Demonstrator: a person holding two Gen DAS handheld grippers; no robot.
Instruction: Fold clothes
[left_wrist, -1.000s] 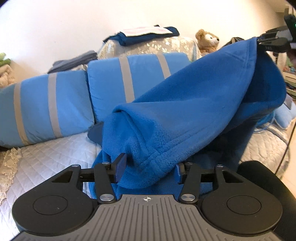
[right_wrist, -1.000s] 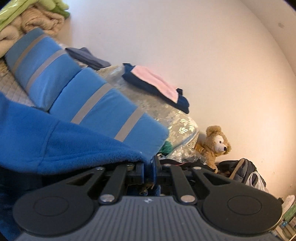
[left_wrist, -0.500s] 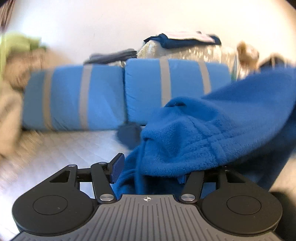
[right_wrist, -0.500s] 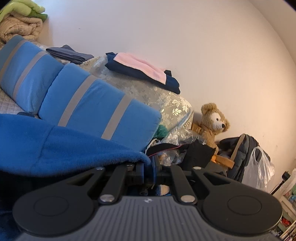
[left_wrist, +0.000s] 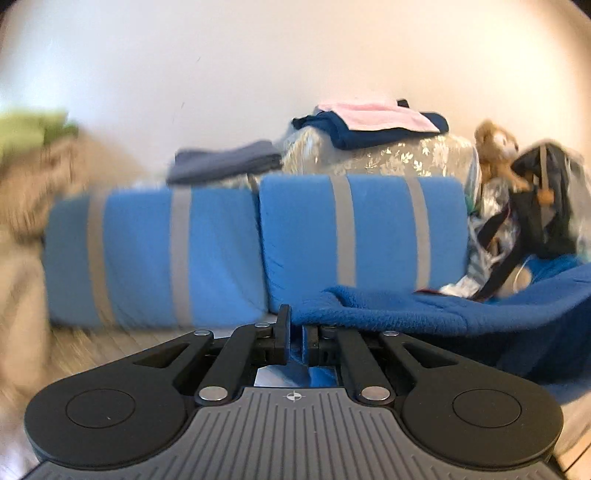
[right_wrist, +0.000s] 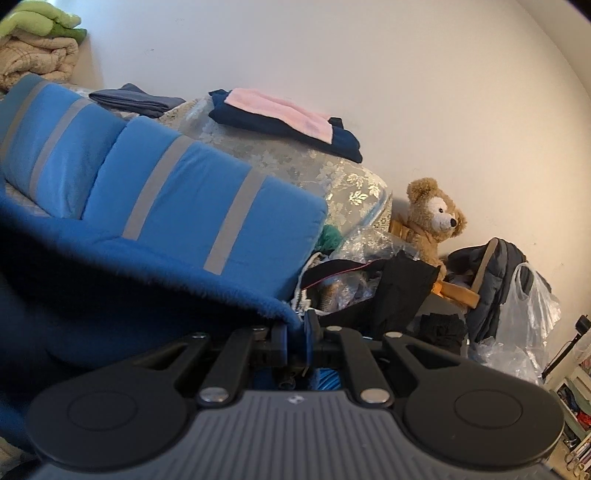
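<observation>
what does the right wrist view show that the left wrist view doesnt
Only the right wrist view: a clear plastic bag hanging by the dark backpack, shelves at the lower right edge, and the right hand-held gripper shut on the blue fleece.

Only the left wrist view: the left hand-held gripper shut on an edge of the fleece, which trails off to the right.

Both: two blue striped cushions, the pink and navy folded pile, the grey folded garment, the teddy bear, and the green and beige bedding at the upper left.
</observation>
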